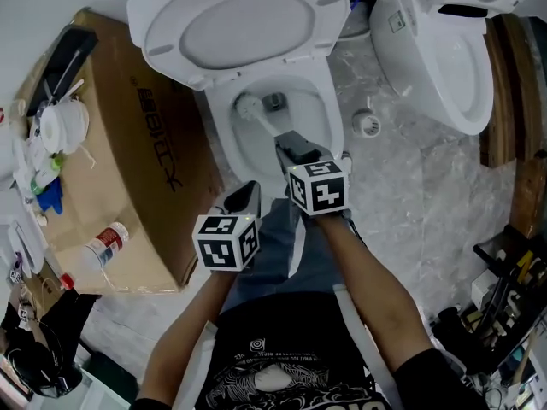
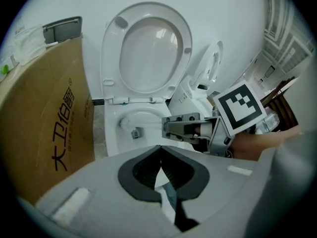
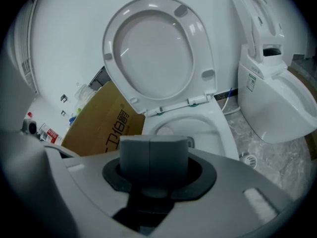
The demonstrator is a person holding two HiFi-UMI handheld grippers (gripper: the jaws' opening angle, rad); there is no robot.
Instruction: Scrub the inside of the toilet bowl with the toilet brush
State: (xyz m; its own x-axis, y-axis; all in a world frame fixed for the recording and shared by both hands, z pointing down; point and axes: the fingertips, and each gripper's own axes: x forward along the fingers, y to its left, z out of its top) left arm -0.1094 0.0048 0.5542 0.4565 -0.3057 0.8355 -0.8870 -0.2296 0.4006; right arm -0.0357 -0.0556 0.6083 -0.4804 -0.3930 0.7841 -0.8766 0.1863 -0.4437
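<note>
The white toilet bowl [image 1: 332, 120] stands open, its seat and lid [image 1: 244, 24] raised against the wall. The toilet brush [image 1: 250, 107] has its white head down in the bowl near the drain hole, and its handle runs back into my right gripper [image 1: 291, 146], which is shut on it above the bowl's front rim. The left gripper view shows that gripper [image 2: 171, 127] and the brush head [image 2: 127, 124] inside the bowl [image 2: 111, 133]. In the right gripper view the jaws [image 3: 153, 148] are pressed together and hide the handle. My left gripper [image 1: 246, 196] hangs shut and empty just before the bowl's front left.
A large cardboard box [image 1: 128, 161] lies close on the toilet's left, with a bottle [image 1: 107, 244] and a paper roll [image 1: 64, 126] on it. A second toilet [image 1: 444, 41] stands at right, a floor drain [image 1: 367, 125] between them. Tools clutter the right edge [image 1: 504, 289].
</note>
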